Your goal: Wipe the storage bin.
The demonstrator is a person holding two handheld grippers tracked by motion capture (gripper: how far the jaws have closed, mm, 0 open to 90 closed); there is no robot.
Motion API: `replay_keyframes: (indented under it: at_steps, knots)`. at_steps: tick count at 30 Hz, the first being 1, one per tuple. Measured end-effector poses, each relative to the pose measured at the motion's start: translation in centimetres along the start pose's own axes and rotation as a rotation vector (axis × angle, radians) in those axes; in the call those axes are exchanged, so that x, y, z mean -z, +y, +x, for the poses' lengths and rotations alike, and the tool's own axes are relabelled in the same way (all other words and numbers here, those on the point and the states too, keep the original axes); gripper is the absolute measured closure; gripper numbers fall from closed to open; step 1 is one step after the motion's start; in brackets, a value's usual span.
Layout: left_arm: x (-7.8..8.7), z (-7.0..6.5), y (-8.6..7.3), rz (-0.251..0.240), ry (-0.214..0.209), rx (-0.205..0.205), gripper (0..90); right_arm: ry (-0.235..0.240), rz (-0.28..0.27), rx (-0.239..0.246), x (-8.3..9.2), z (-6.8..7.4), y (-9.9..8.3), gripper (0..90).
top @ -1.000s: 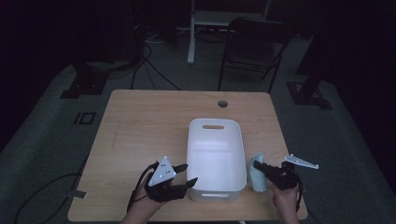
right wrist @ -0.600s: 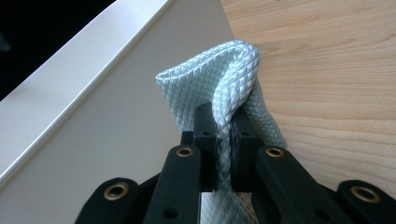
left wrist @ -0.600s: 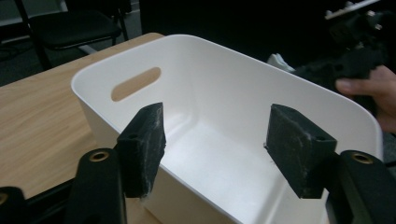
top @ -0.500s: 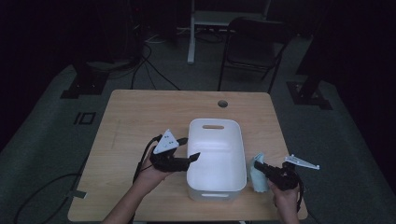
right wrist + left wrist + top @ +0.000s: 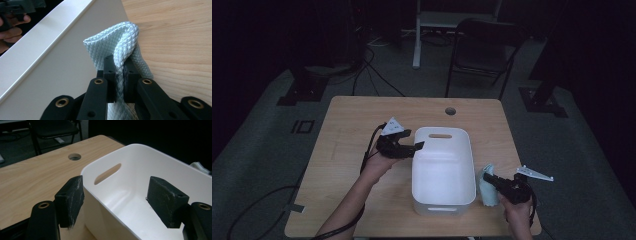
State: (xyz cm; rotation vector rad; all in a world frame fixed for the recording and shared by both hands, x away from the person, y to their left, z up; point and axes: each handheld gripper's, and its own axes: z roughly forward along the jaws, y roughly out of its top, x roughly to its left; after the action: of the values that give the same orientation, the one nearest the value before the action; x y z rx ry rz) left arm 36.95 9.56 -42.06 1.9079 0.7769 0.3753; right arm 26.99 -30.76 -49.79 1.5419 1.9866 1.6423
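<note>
The left claw (image 5: 416, 146) has moved up the counter (image 5: 347, 125), spreading wider astride the white bin's (image 5: 442, 172) rim. The right claw (image 5: 490, 178) stays clamped on the pale cloth (image 5: 120, 45). Gripping the bin likely comes next.

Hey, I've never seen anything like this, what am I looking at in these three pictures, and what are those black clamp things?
A person at a wooden table holds a two-jaw tool in each hand. One picture looks down from above; the other two come from cameras riding on each tool. The left hand-held gripper has just been opening its jaws; they straddle the wall of a white plastic tub without pressing on it. The right hand-held gripper is clamped on a pale blue quilted cloth beside the tub. Behind the table stands a dark folding chair.
</note>
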Motion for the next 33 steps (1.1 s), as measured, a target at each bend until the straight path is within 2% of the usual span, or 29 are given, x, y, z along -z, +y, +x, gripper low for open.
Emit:
replay_keyframes:
  at_steps: [1, 4, 7, 10, 14, 16, 19, 21, 22, 23, 25, 27, 28, 30, 33]
  knots:
    - [-0.3, 0.1, 0.1, 0.001, -0.008, -0.001, 29.4, -0.003, 0.0, -0.003, 0.0, -0.1, 0.0, 83.8]
    - [-1.3, 0.3, 0.6, 0.011, 0.01, -0.03, 28.7, -0.006, -0.004, -0.008, 0.2, -0.2, 0.0, 83.8]
    - [-2.2, 0.7, 0.9, 0.017, 0.007, -0.009, 28.7, -0.009, -0.006, -0.007, 0.3, -0.3, 0.0, 83.8]
    - [-2.9, 1.0, 1.1, 0.018, 0.006, -0.006, 28.9, -0.011, -0.006, -0.004, 0.4, -0.3, 0.0, 83.8]
    - [-4.1, 1.7, 1.4, 0.029, 0.005, -0.023, 31.6, -0.014, -0.006, 0.0, 0.4, -0.2, 0.0, 83.8]
    - [-4.6, 1.9, 1.4, 0.033, 0.021, -0.048, 37.6, -0.013, -0.005, -0.002, 0.4, -0.3, -0.1, 83.8]
    - [-5.4, 2.4, 1.3, 0.054, 0.019, -0.058, 43.1, -0.011, -0.003, -0.005, 0.3, -0.3, -0.1, 83.8]
    - [-5.9, 2.8, 1.2, 0.069, -0.005, -0.051, 45.3, -0.01, -0.001, -0.006, 0.3, -0.3, -0.1, 83.8]
    - [-6.1, 2.9, 1.2, 0.078, -0.012, -0.047, 49.3, -0.01, -0.002, -0.006, 0.3, -0.4, -0.2, 83.8]
    - [-6.3, 3.0, 1.2, 0.081, -0.006, -0.051, 52.4, -0.008, -0.003, -0.009, 0.3, -0.4, -0.2, 83.8]
    - [-6.6, 3.0, 1.1, 0.088, -0.021, -0.06, 59.5, -0.008, -0.004, -0.008, 0.4, -0.4, -0.2, 83.8]
    - [-7.0, 3.0, 1.1, 0.115, -0.015, -0.068, 64.8, -0.009, -0.005, -0.01, 0.4, -0.5, -0.2, 83.8]
    - [-7.1, 3.0, 1.0, 0.12, -0.017, -0.06, 70.7, -0.009, -0.005, -0.013, 0.5, -0.6, -0.2, 83.8]
    - [-7.1, 3.1, 1.0, 0.114, -0.022, -0.03, 73.6, -0.011, -0.006, -0.014, 0.5, -0.6, -0.2, 83.8]
    - [-6.8, 3.0, 0.8, 0.12, -0.005, -0.034, 75.0, -0.011, -0.008, -0.015, 0.6, -0.7, -0.2, 83.8]
